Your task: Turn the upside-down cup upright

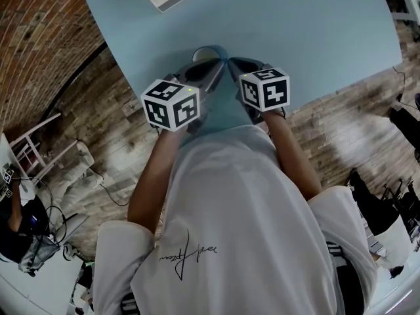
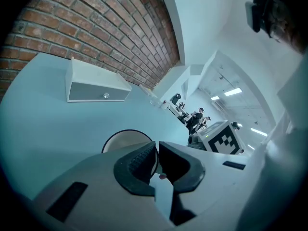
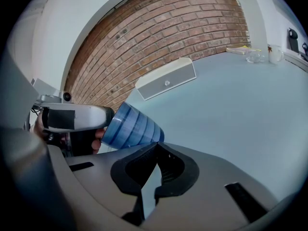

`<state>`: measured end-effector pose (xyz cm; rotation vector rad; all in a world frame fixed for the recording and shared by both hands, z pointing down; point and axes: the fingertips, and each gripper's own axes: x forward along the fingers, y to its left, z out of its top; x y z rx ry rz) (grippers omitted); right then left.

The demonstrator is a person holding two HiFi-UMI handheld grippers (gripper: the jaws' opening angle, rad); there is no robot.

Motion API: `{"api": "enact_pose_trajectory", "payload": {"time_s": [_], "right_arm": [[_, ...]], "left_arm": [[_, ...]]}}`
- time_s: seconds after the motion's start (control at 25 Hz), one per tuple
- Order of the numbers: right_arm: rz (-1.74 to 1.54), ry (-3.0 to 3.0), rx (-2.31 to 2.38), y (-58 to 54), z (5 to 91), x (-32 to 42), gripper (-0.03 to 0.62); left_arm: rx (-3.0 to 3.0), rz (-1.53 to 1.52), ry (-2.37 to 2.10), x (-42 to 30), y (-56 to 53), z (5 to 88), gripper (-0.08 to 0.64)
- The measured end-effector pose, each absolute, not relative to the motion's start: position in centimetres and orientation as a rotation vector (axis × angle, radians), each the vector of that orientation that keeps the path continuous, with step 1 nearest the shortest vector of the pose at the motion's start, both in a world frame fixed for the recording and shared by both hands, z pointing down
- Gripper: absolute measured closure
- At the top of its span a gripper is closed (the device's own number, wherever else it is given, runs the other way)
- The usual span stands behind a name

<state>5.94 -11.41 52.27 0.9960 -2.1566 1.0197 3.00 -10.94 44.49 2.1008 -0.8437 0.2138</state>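
Now the left gripper point(image 2: 157, 146) pinches the cup point(image 3: 132, 125) by its rim wall, apparently clear of the table point(image 3: 231, 109). In the right gripper view the cup lies tilted at centre left, its long axis running from mouth at left to base at lower right. The right gripper point(image 3: 157, 146), jaws pressed together and empty, sits just below the base.

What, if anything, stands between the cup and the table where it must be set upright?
Nothing visible: the left gripper holds the tilted cup by its rim, bare table surrounds it, the right gripper is alongside.
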Motion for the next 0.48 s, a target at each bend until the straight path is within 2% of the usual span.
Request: {"api": "enact_pose_trajectory", "payload": {"time_s": [0.48], "right_arm": [[1.077, -2.145, 0.998, -11.1, 52.5, 6.3, 0.572]], "left_arm": [[2.122, 0.223, -0.788, 4.5, -10.8, 44.3, 0.532]]}}
